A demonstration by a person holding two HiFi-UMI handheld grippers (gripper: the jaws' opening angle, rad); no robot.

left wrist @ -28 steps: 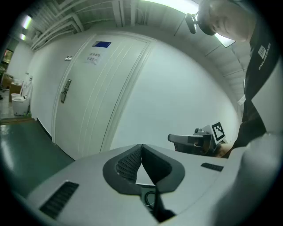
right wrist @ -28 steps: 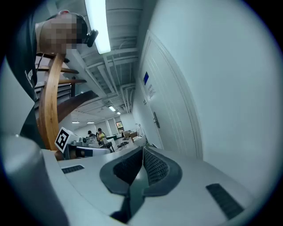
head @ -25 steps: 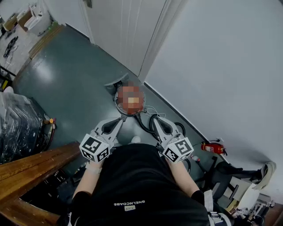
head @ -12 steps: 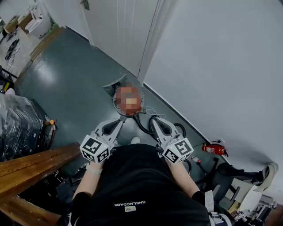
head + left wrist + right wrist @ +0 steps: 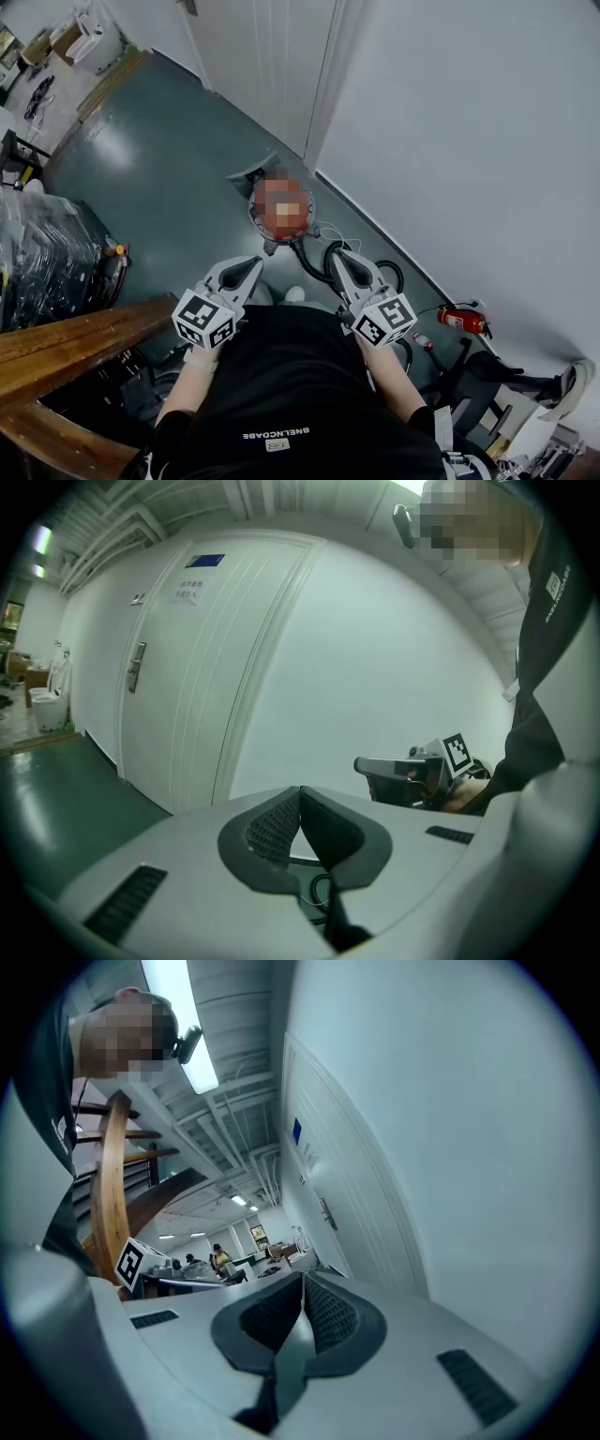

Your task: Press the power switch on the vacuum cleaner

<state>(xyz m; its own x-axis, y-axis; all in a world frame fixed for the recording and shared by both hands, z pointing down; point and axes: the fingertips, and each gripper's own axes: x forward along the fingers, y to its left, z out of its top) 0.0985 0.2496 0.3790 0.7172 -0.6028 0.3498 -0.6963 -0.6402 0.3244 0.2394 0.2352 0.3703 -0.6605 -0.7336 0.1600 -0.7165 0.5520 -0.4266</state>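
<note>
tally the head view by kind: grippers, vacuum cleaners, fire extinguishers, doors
grippers: 2, the left gripper and the right gripper
vacuum cleaner: 1
fire extinguisher: 1
door: 1
total: 5

Floor (image 5: 159, 178): dark green, glossy, with a pale glare patch towards its far left.
Wall (image 5: 469, 141): plain white, along the floor's right edge.
Door (image 5: 272, 56): white, panelled, at the floor's far edge; lever handle (image 5: 136, 667), blue sign (image 5: 204, 562) near its top.
Wooden beams (image 5: 66, 347): near left corner.
Black wrapped bundle (image 5: 42, 253): left edge.
Fire extinguisher (image 5: 461, 319): red, at the wall's foot.
Tube light (image 5: 187, 1026): on the ceiling, lit.
</note>
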